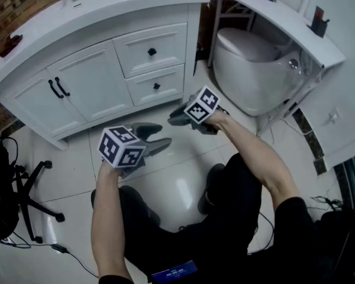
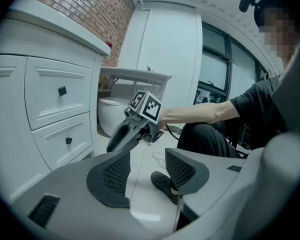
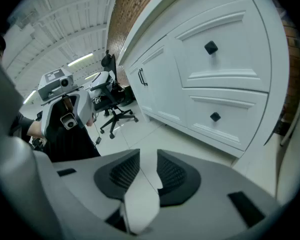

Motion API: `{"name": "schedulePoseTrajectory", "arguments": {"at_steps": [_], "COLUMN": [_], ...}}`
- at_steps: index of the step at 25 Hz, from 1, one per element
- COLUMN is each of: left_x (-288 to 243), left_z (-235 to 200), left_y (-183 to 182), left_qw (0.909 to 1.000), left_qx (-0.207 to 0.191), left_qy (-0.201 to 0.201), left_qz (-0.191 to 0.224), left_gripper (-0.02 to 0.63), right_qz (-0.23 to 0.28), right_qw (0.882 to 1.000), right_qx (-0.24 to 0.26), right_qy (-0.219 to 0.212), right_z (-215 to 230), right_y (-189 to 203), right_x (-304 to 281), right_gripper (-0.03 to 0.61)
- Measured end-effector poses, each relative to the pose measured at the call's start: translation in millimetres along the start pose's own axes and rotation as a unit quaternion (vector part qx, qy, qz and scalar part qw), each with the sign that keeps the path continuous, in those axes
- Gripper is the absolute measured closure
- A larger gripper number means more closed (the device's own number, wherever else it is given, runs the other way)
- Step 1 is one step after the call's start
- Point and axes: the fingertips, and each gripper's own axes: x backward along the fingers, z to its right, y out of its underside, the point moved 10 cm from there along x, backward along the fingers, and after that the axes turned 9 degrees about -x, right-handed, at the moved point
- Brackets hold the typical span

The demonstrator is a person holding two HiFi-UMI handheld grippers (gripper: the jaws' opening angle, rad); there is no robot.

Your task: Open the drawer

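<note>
A white vanity point(image 1: 89, 16) has two shut drawers on its right side. The upper drawer point(image 1: 165, 43) and the lower drawer point(image 1: 168, 81) each carry one small black knob. My right gripper point(image 1: 173, 119) hovers over the floor in front of the lower drawer point(image 3: 230, 126), apart from it. It is open, with a narrow gap and only floor tile showing between the pads point(image 3: 121, 176). My left gripper point(image 1: 157, 138) is lower left of it, further from the vanity, open and empty point(image 2: 147, 171). The left gripper view shows the right gripper point(image 2: 121, 138) beside the drawers point(image 2: 55, 96).
Two cupboard doors with black bar handles point(image 1: 58, 87) lie left of the drawers. A white toilet point(image 1: 254, 70) stands right of the vanity, under a white shelf point(image 1: 284, 16). A black office chair point(image 1: 23, 188) is at the left. The person's legs and shoe point(image 1: 210, 188) are below the grippers.
</note>
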Motion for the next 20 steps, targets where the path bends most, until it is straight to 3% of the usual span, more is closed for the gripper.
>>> {"name": "schedulePoseTrajectory", "arguments": {"at_steps": [20], "left_x": [-5], "left_z": [-90], "left_y": [22], "left_qw": [0.9995], "left_qx": [0.031], "left_qy": [0.003], "left_qz": [-0.003], "left_gripper": [0.399], "right_qz": [-0.003], "right_qw": [0.998], "right_qx": [-0.054], "right_qy": [0.031], "right_z": [88], "right_y": [-34], "right_x": [-50], "right_gripper": [0.442]}}
